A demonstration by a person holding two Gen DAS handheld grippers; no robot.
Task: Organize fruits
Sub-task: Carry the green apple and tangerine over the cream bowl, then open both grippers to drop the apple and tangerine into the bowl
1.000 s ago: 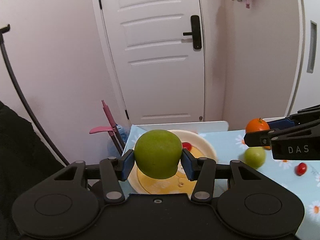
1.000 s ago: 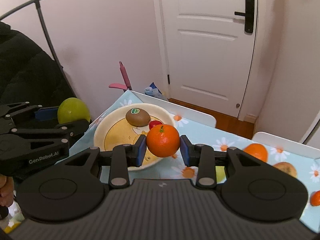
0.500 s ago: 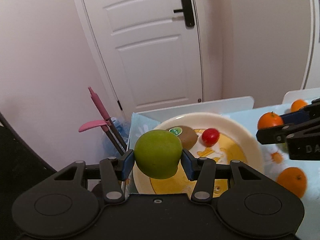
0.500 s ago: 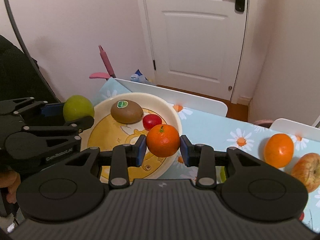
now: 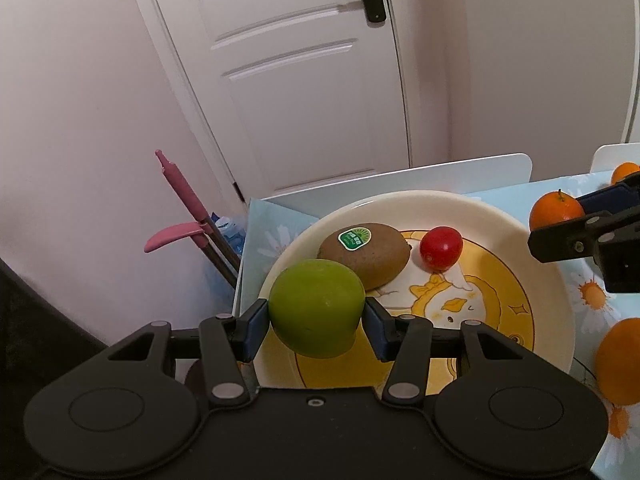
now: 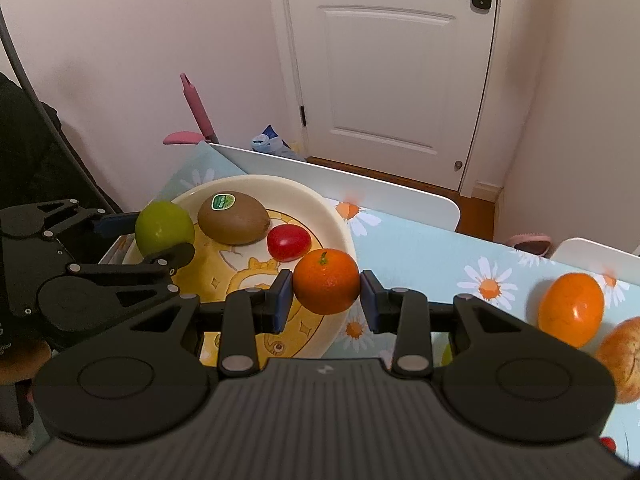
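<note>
My left gripper [image 5: 316,322] is shut on a green apple [image 5: 316,308] and holds it over the near left rim of a cream plate [image 5: 552,292] with a yellow cartoon print. A brown kiwi [image 5: 366,254] with a green sticker and a red cherry tomato [image 5: 441,248] lie on the plate. My right gripper [image 6: 326,294] is shut on a small orange [image 6: 326,281] over the plate's right rim [image 6: 340,236]. The right wrist view also shows the green apple [image 6: 164,228], the kiwi [image 6: 233,218] and the tomato [image 6: 289,242].
On the daisy-print tablecloth [image 6: 432,256], right of the plate, lie another orange [image 6: 571,309] and a tan fruit [image 6: 622,356]. An orange [image 5: 618,360] lies by the plate's right edge. White chair backs [image 6: 360,188], a pink-handled tool [image 6: 196,108] and a white door [image 6: 396,60] stand behind the table.
Both grippers have moved closer to the plate and lower, each still holding its fruit. The plate, kiwi and tomato look larger in both views.
</note>
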